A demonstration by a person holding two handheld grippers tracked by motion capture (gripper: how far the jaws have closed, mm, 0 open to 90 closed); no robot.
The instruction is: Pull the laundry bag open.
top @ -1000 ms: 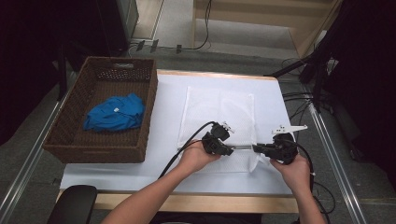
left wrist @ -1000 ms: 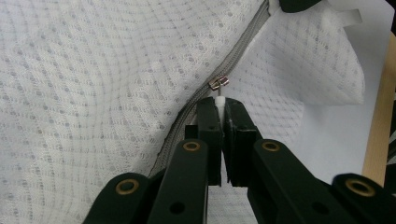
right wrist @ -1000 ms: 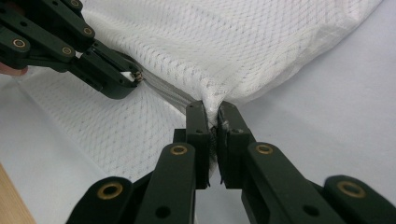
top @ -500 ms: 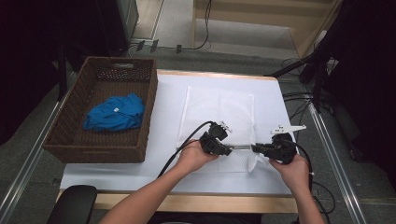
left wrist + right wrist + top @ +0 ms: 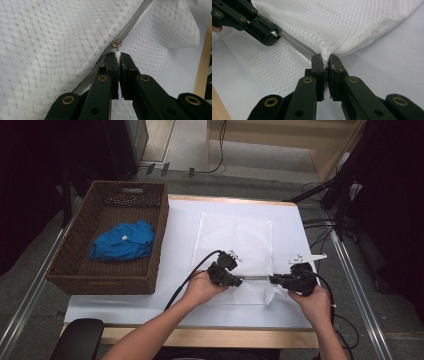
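The white mesh bag (image 5: 235,252) lies flat mid-table, its near edge lifted. Its grey zipper (image 5: 256,277) runs nine to three o'clock, partly hidden by folds. The left gripper (image 5: 119,56) pinches the zipper pull (image 5: 117,45); the right gripper (image 5: 325,60), at three o'clock, clamps the bag's corner.

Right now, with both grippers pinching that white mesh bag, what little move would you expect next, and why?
Probably the left gripper draws the zipper pull along the grey zipper. It is shut on the pull tab, while the right gripper is shut on the mesh bag at the zipper's end, keeping it taut. Which way the slider should go I cannot tell.
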